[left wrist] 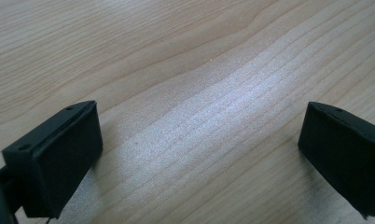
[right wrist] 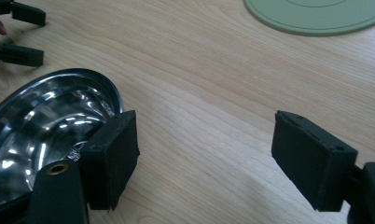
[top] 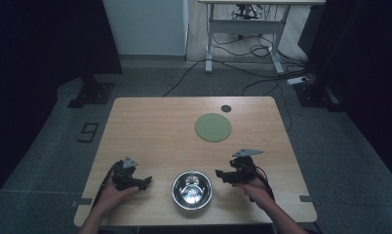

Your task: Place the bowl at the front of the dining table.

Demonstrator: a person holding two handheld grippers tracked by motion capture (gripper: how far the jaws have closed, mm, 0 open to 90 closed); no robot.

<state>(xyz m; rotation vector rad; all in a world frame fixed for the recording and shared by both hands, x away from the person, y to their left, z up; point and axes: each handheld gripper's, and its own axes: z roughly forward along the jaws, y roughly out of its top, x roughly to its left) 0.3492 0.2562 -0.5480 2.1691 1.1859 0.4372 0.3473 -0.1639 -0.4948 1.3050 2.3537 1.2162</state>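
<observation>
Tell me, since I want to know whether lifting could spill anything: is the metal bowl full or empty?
Empty. The metal bowl stands upright on the table, and its shiny inside shows bare reflections.

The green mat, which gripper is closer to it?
Right. The right gripper sits just short of the green mat, while the left gripper lies across the steel bowl, farther off.

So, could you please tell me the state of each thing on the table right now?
Bowl: upright, empty, untouched between the two tongs.
Mat: flat on the table, nothing on it.
Left tongs: open, holding nothing.
Right tongs: open, holding nothing, one jaw beside the bowl's rim.
</observation>
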